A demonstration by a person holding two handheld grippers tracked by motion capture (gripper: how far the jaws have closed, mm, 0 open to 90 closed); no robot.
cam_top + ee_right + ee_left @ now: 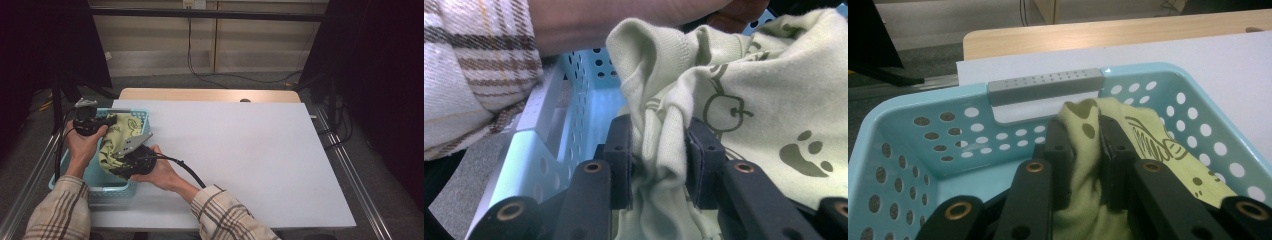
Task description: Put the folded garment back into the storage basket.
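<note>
A pale green cloth (120, 137) printed with dark drawings and paw marks hangs over a light blue perforated basket (141, 116) at the table's left edge. My left gripper (111, 120) is at the basket's far left and is shut on a fold of the cloth (1087, 150), its jaws pinching it inside the basket (913, 165). My right gripper (119, 161) is at the basket's near right side, shut on another bunched fold of the cloth (724, 100), above the basket's wall (534, 150).
A white sheet (240, 150) covers the wooden table (210, 94), which spreads wide to the right of the basket. A grey handle (1044, 85) sits on the basket's far rim. Plaid sleeves (230, 215) come in from the bottom. Cables lie on the floor behind.
</note>
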